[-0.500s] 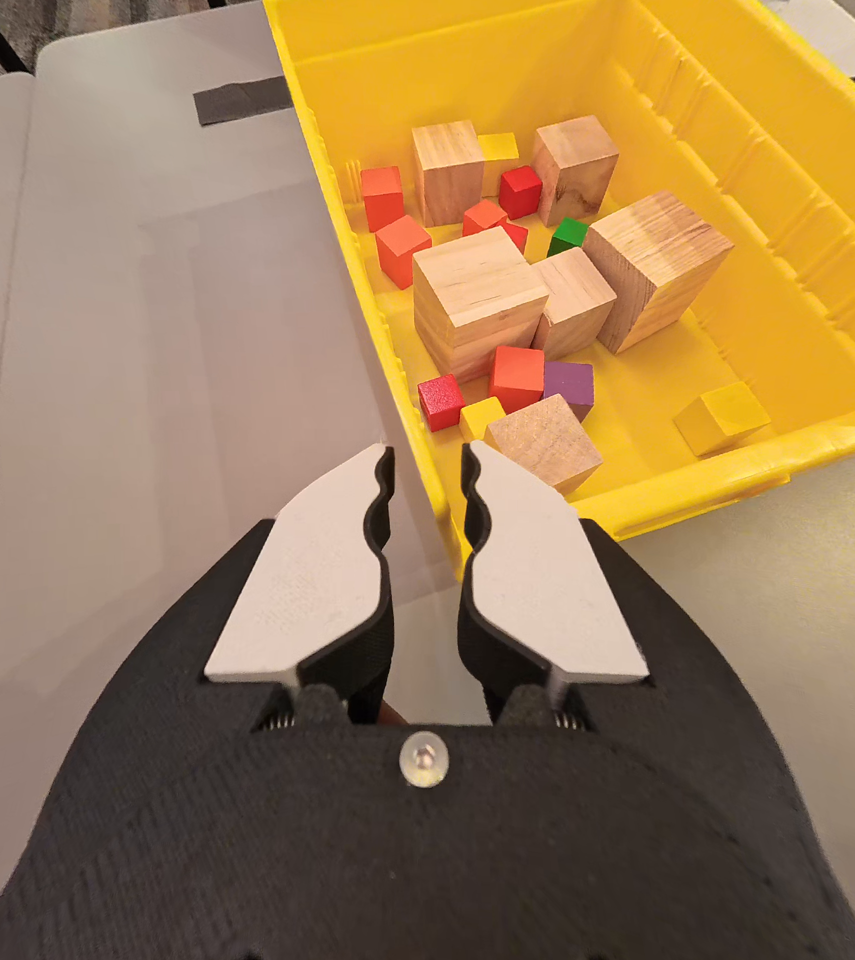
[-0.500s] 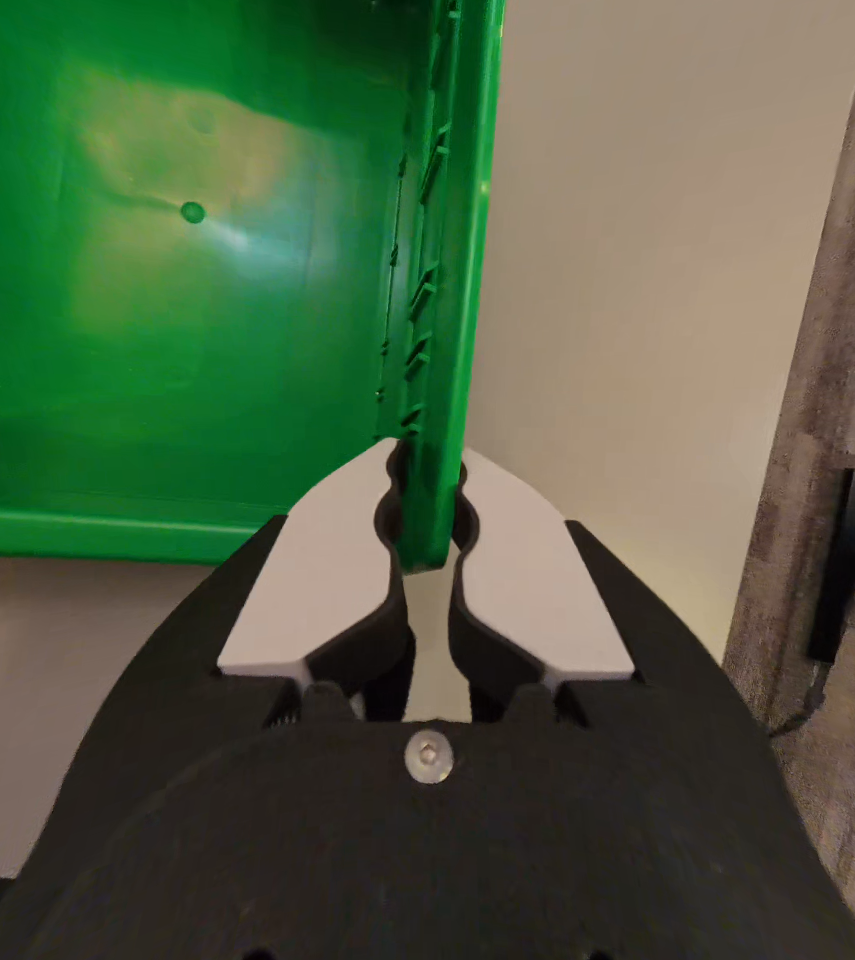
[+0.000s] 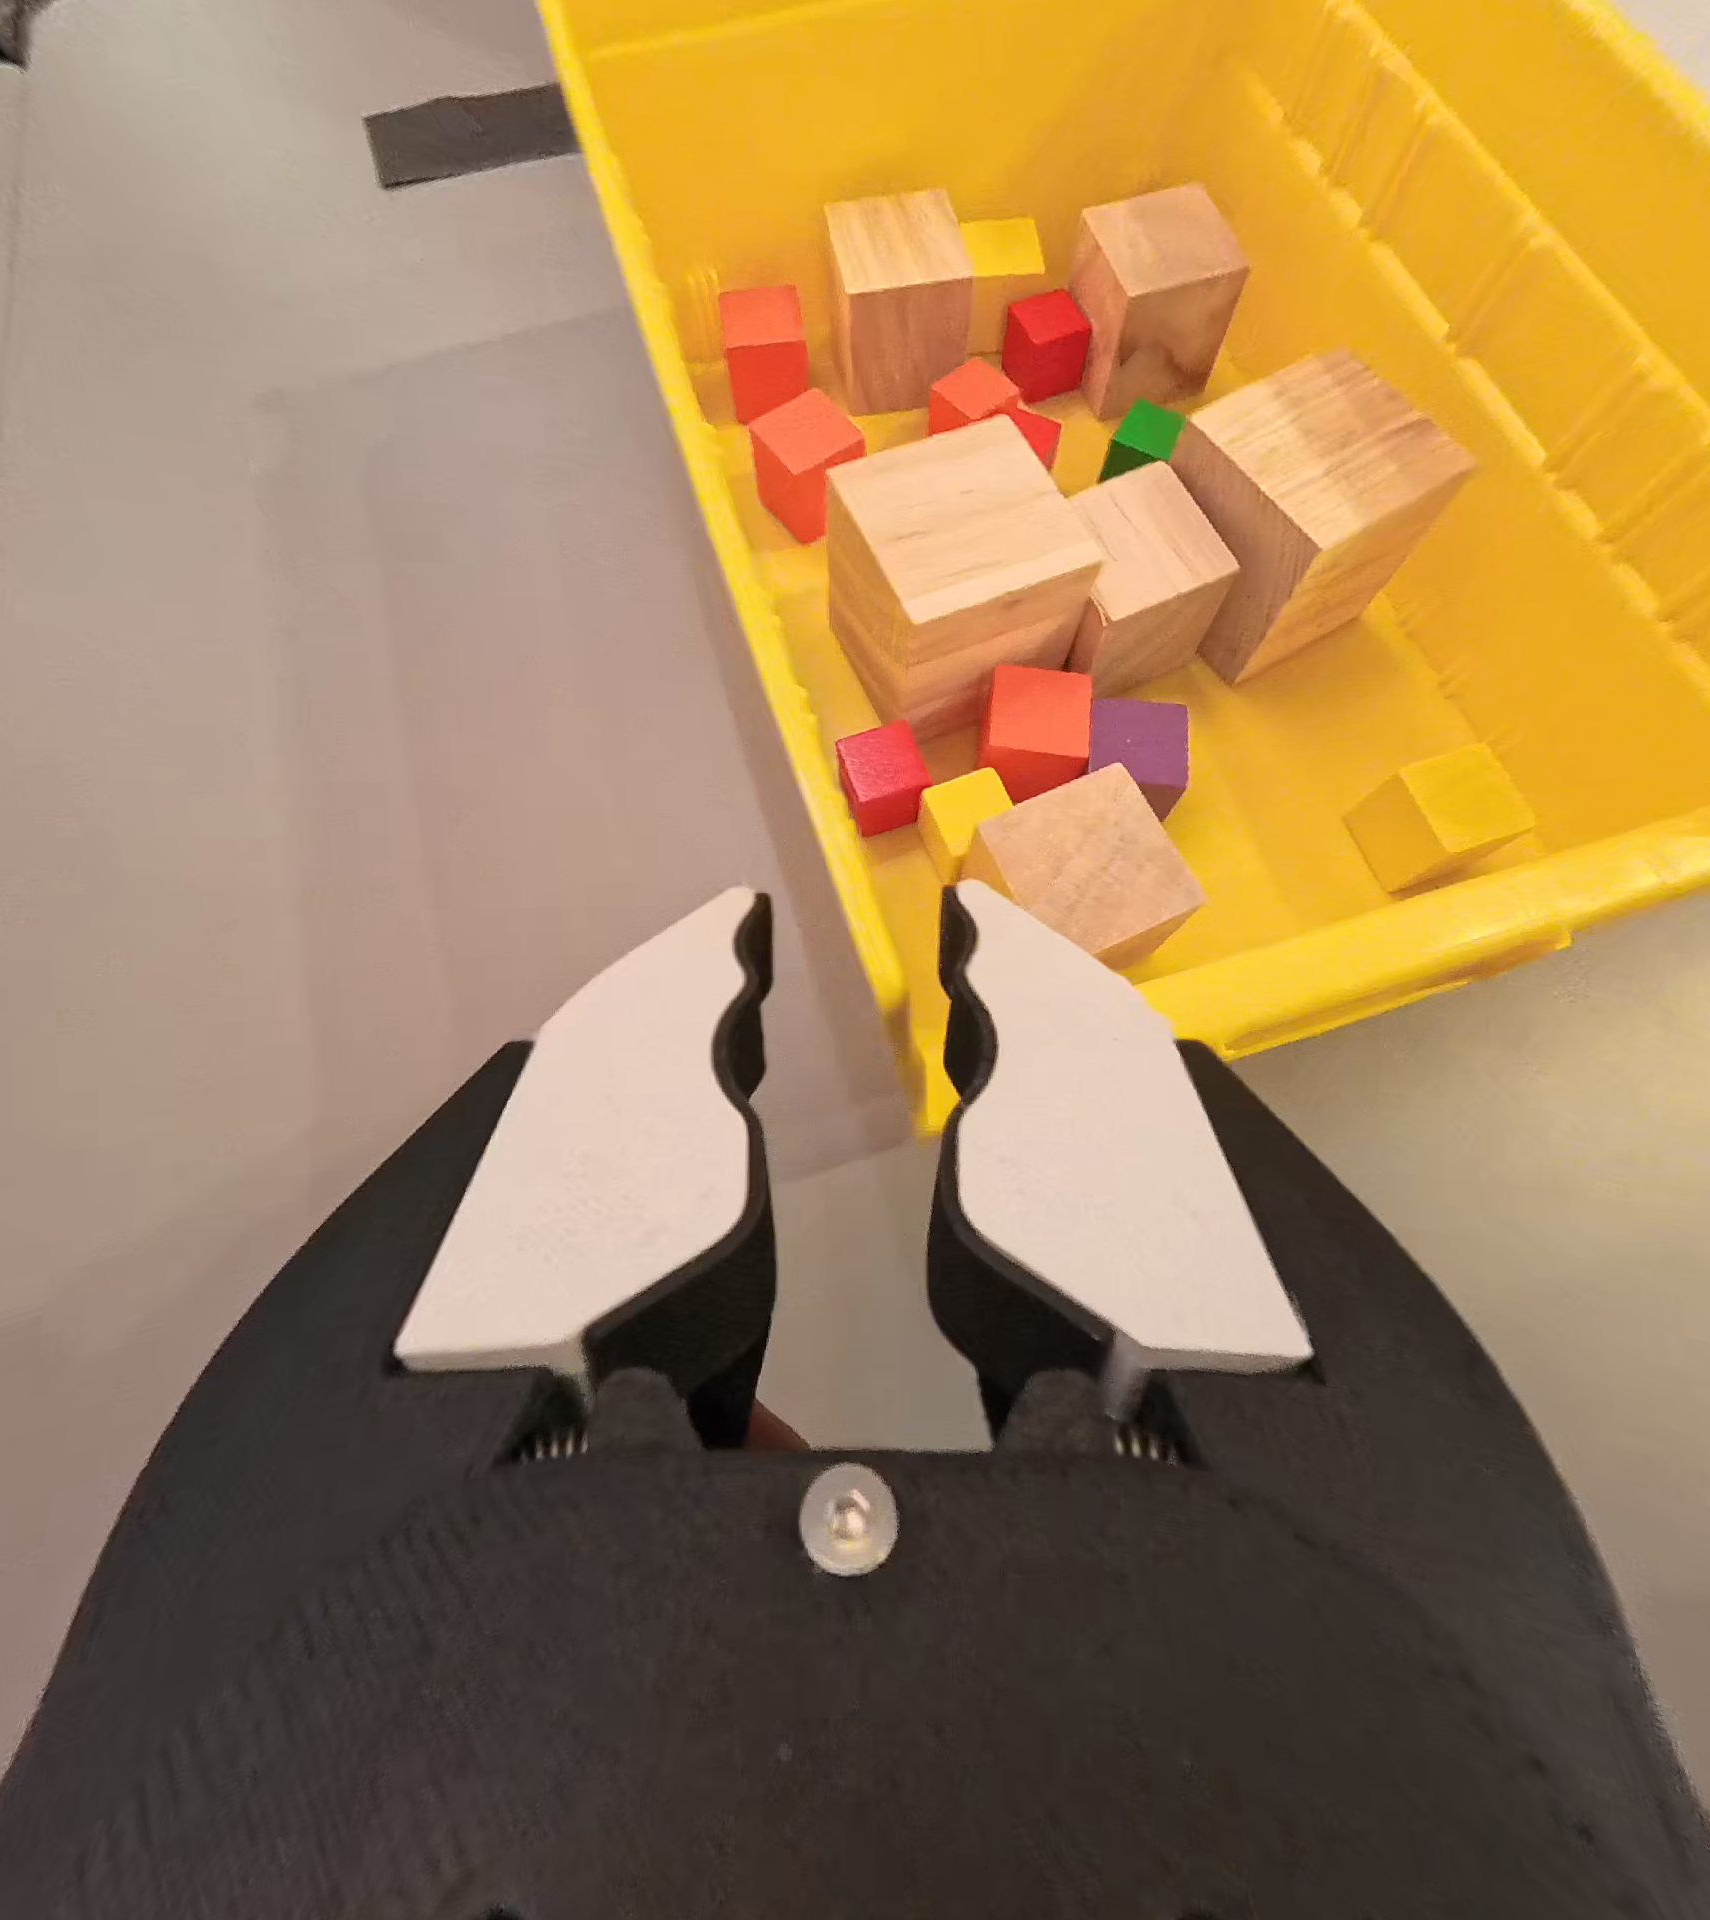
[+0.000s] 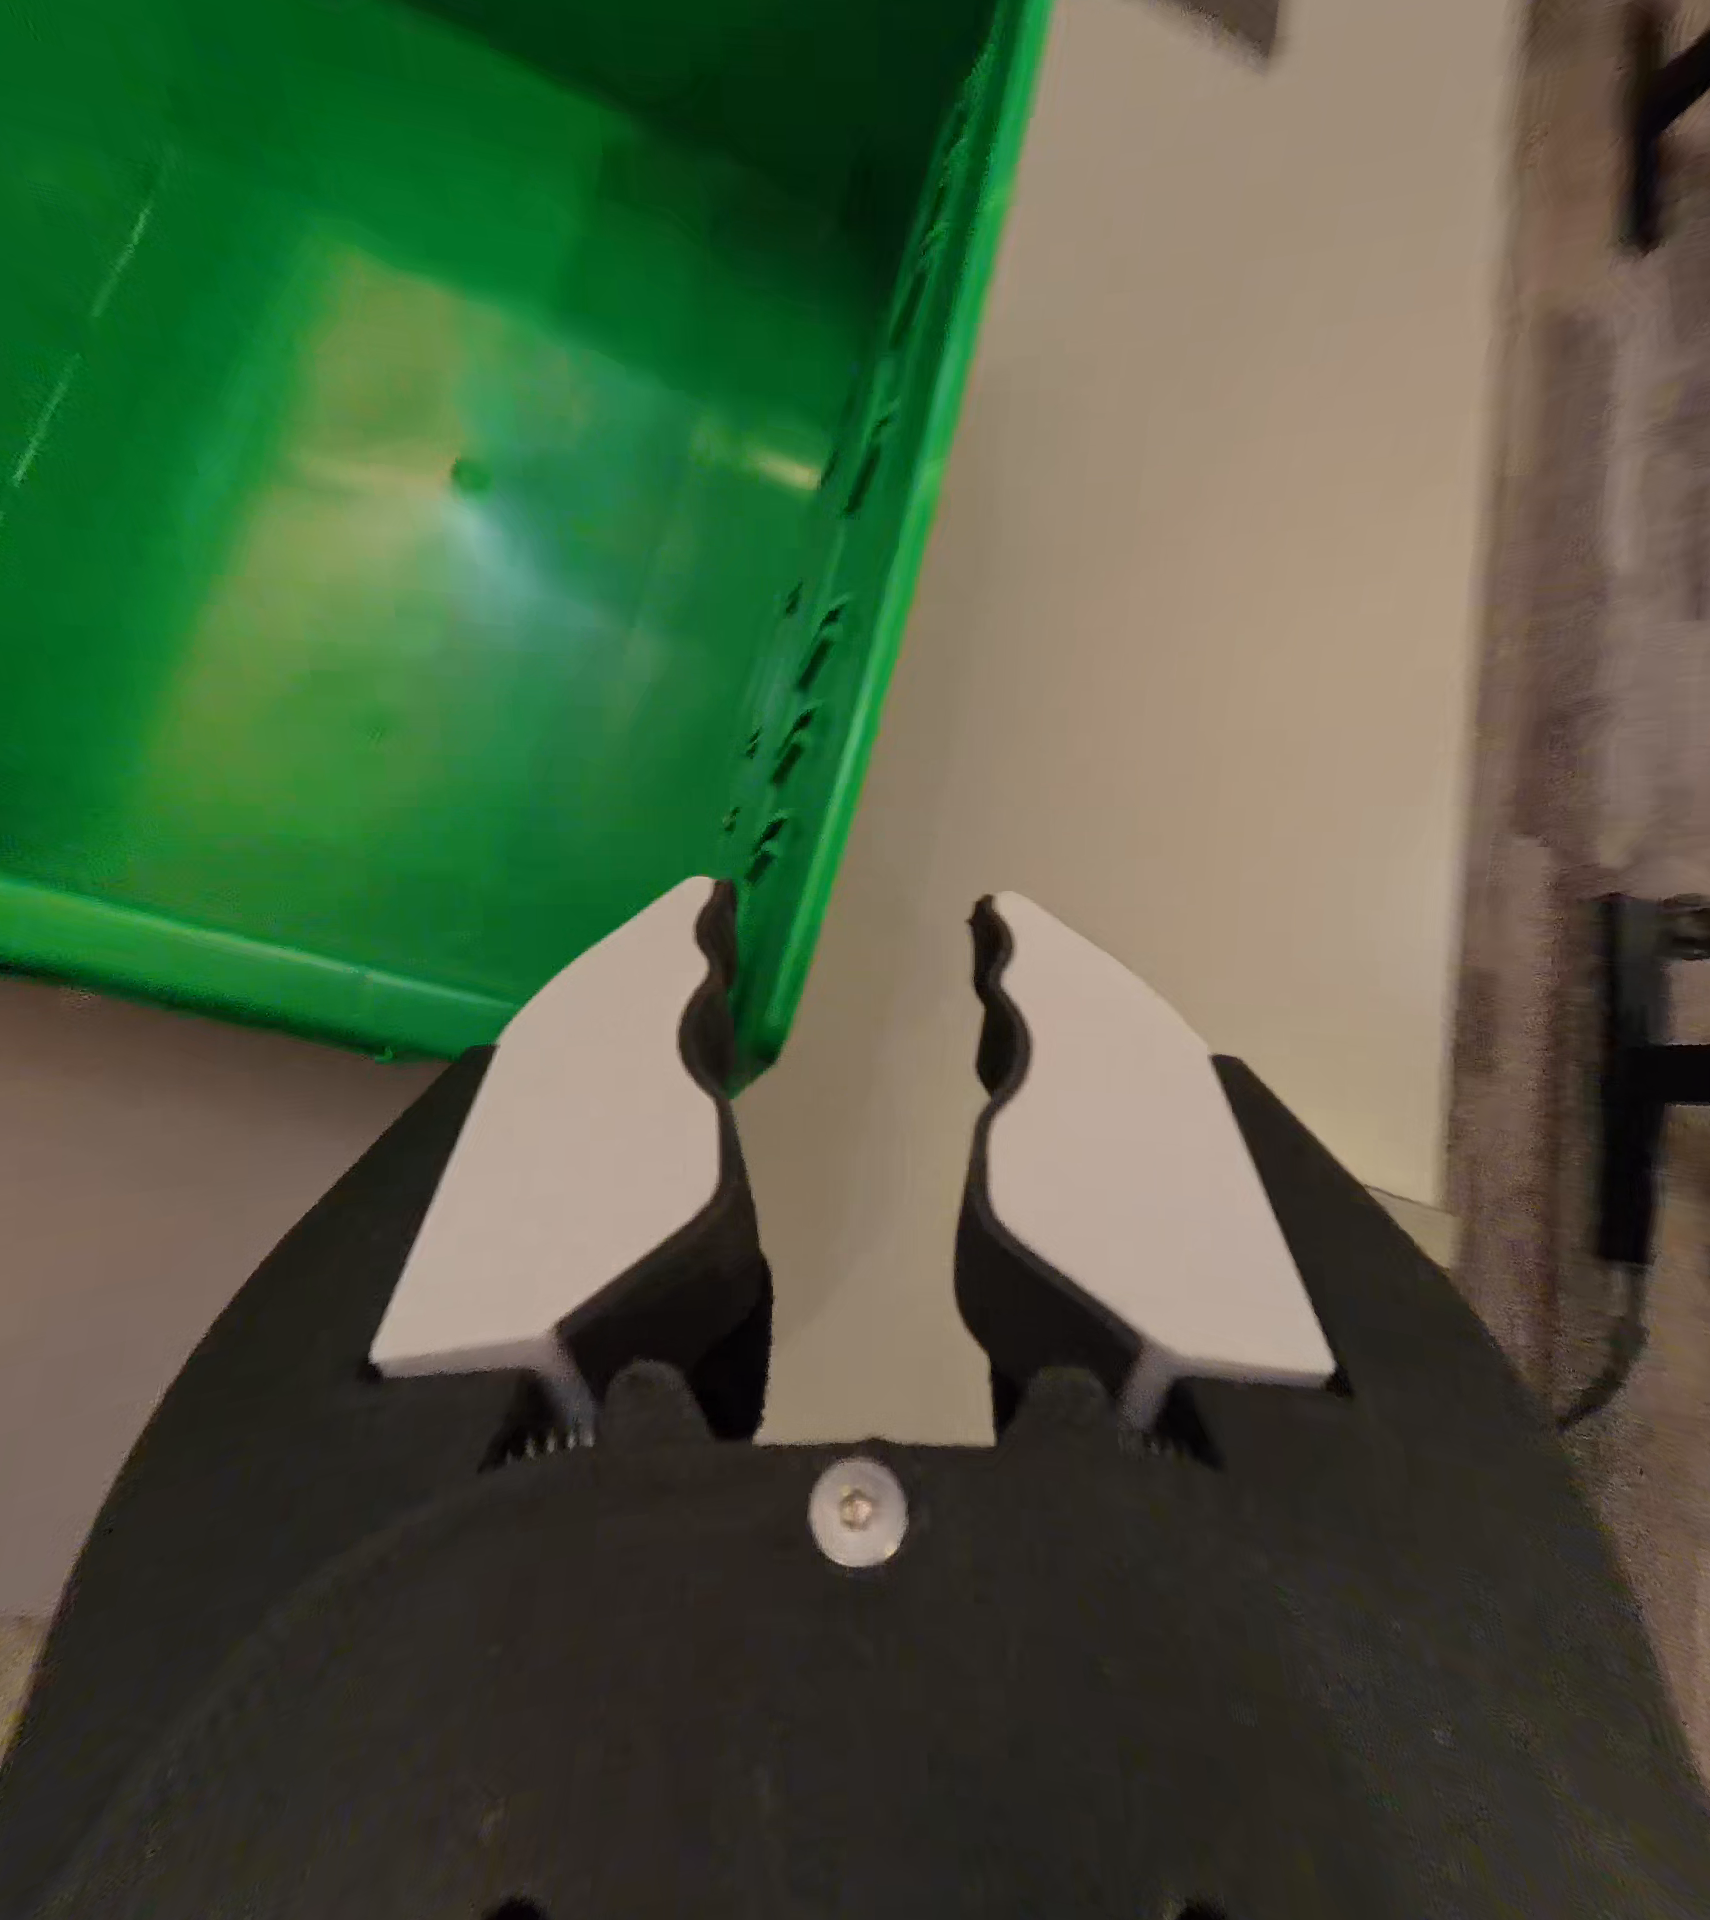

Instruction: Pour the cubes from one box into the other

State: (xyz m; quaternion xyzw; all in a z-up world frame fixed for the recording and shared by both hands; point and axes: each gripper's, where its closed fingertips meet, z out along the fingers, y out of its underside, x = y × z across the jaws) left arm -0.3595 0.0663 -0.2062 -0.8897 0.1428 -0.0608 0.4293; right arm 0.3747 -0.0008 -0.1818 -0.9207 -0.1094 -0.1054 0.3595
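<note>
The left gripper gapes empty astride the yellow box's near corner edge; cubes lie ahead-right, bare table left. The right gripper stands open, the green box's rim beside its left finger, clear table ahead.

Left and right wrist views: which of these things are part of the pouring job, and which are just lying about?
Part of the job:
yellow box
cubes inside it
green box, empty
left gripper, open
right gripper, open

Just lying about:
strip of dark tape on the table
black frame on the floor
</note>
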